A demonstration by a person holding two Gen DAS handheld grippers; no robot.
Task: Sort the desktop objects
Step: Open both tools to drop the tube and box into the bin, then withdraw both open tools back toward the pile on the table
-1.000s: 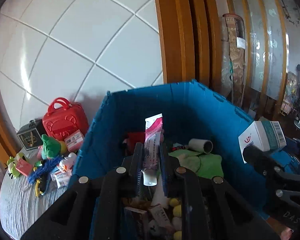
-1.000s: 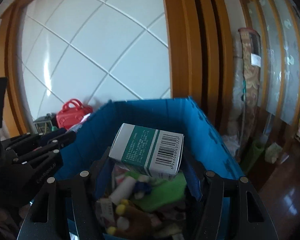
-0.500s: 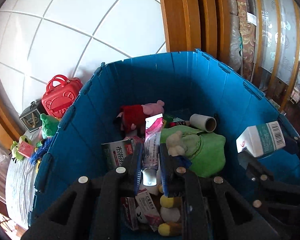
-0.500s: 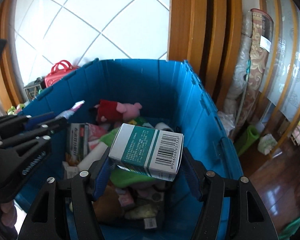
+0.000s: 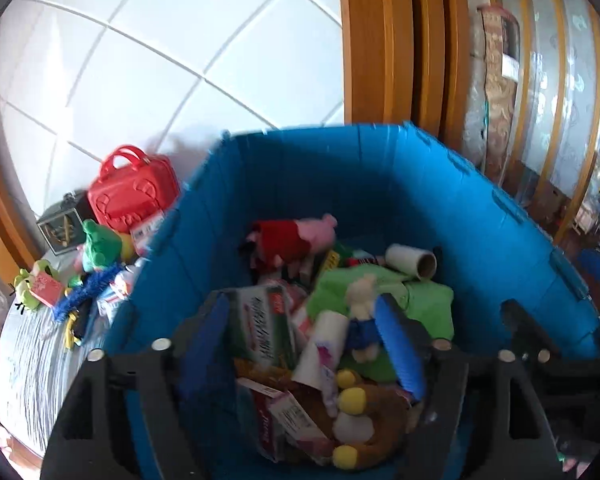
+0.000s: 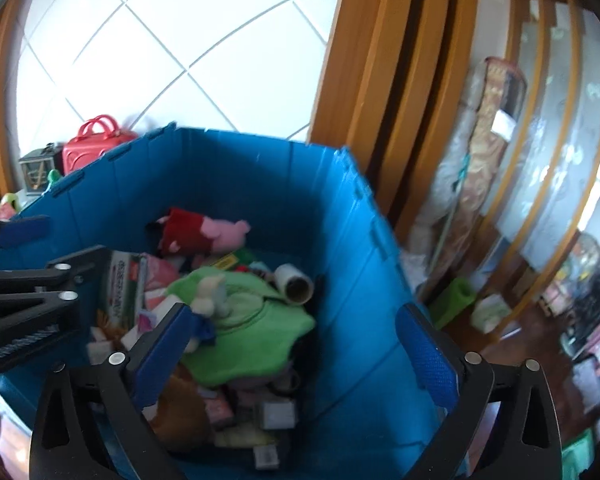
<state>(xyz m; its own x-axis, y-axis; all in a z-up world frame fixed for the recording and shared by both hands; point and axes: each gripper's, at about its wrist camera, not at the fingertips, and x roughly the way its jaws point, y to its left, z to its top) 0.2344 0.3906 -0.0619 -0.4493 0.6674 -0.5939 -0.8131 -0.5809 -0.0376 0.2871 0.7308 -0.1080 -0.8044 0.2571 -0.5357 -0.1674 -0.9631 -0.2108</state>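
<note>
Both grippers hang over the open blue bin (image 5: 380,184), which is full of toys and packets. My left gripper (image 5: 300,340) is opening, and its blue pads stand apart with nothing gripped. The white and pink tube (image 5: 324,344) lies loose on the pile below them. My right gripper (image 6: 296,356) is also opening, wide, with no object between its pads. The white and green box is gone from the jaws, and I cannot pick it out in the blurred pile. A pink pig plush (image 6: 204,232), a green cloth toy (image 6: 252,332) and a paper roll (image 6: 296,284) lie on top.
To the left of the bin, a table with a grey cloth (image 5: 28,360) holds a red toy case (image 5: 132,188), a small dark box (image 5: 58,232) and several small toys. A white tiled wall and a wooden door frame (image 5: 380,40) stand behind. Clutter fills the floor at the right.
The left jaws have parted and the tube has dropped from them onto the pile. The right jaws have spread wide and the white and green box has left them. Both views have shifted slightly over the bin.
</note>
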